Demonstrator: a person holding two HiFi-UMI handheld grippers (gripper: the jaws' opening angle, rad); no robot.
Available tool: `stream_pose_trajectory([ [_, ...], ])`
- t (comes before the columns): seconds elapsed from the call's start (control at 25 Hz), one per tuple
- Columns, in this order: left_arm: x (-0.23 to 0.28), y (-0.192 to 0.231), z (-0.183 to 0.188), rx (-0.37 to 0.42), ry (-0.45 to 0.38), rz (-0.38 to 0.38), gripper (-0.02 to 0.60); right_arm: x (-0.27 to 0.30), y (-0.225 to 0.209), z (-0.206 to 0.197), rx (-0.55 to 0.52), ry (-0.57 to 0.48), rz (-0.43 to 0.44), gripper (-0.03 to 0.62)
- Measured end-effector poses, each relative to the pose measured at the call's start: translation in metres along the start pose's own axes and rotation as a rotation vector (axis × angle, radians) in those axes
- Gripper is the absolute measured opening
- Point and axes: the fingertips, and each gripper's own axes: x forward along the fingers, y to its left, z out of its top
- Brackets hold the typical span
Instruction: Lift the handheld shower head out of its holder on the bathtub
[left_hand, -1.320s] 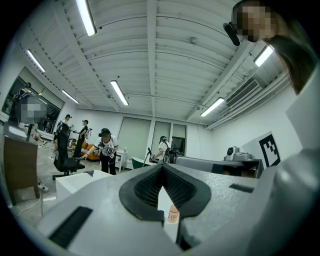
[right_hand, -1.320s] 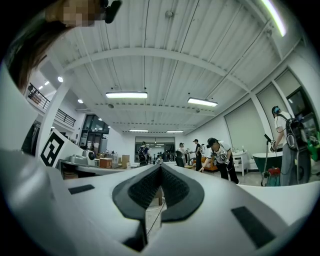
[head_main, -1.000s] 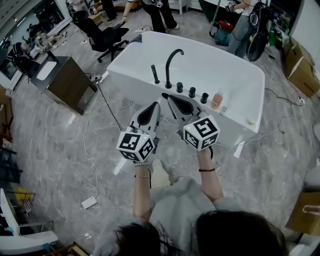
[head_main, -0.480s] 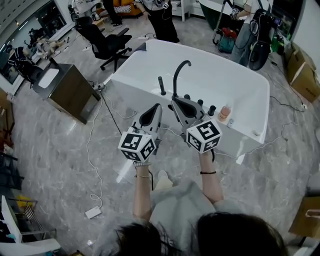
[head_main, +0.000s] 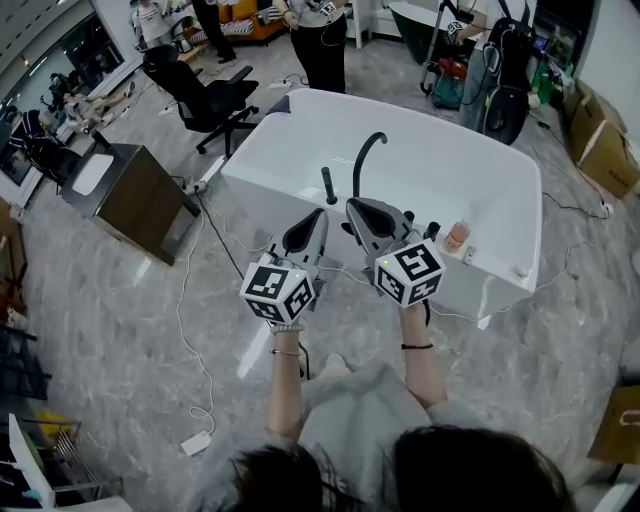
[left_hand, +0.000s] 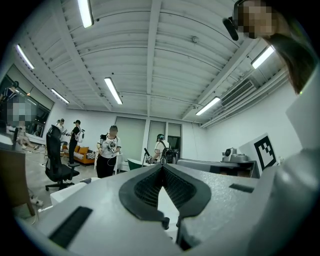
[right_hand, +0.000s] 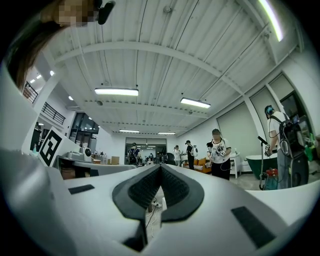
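Head view: white bathtub (head_main: 500, 190) at centre, with the curved black faucet (head_main: 368, 160) on its near ledge. The handheld shower head (head_main: 329, 185), a slim black upright, stands just left of the faucet and is seated in its holder, untouched. A peach bottle (head_main: 457, 236) stands further right on the same ledge. You hold your left gripper (head_main: 318, 214) and right gripper (head_main: 351, 204) side by side in front of the near ledge, noses toward the fittings. The shower head sits just beyond the tips and apart from both. Left gripper view: the two dark pads meet at the nose with nothing between them, so this gripper (left_hand: 161, 165) is clenched on air. It looks level across the room at standing people, and the shower head does not show here. Right gripper view: the jaws are likewise pressed together and empty, so this gripper (right_hand: 160, 166) is clenched on nothing. Ceiling lights and distant people fill the view, again with no shower head. Progress, as judged: the approach is nearly complete and nothing is grasped. What remains is to spread one pair of jaws, close on the black handle and raise it clear of the holder.
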Motion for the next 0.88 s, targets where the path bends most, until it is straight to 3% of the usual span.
stream_pose_trajectory([
  [0.88,0.008,0.065,-0.018,-0.036,0.023,-0.063,0.005,0.056,-0.001,-0.024,-0.009,0.030,-0.084,0.000],
])
